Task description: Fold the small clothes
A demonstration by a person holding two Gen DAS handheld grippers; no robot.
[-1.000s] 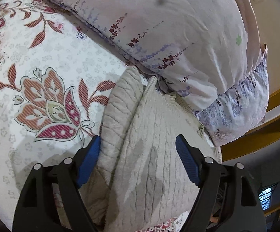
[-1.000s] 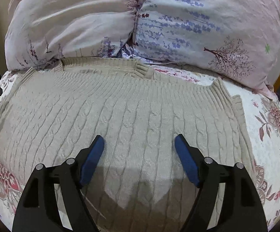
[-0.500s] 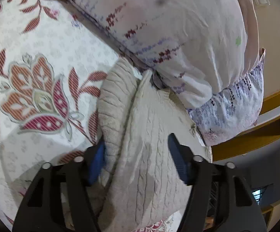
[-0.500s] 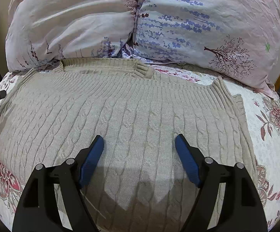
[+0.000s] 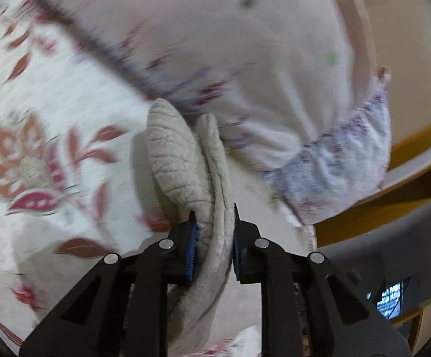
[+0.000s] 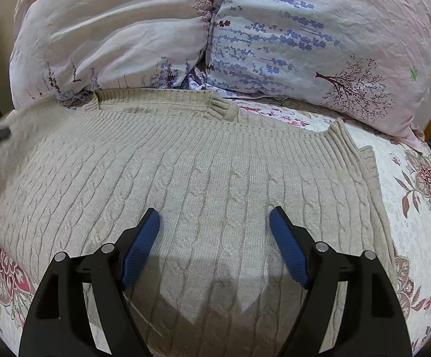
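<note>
Bed (image 6: 417, 232), floral sheet: open room left of left hand-held gripper (image 5: 214, 247), strip right of right hand-held gripper (image 6: 214, 247).

Pillows (image 6: 245, 29) close ahead of both, crowding sweater's far edge; fold carried forward likely snags there.

Beige cable-knit sweater (image 6: 203, 178) spread flat under right hand-held gripper, its left edge bunched in left one.

Left jaws, just closing, now pinch doubled knit. Risk: grip takes extra layer, whole garment drags instead of folding.

Right jaws spread wide, holding nothing; sweater unpinned, may slide.
</note>
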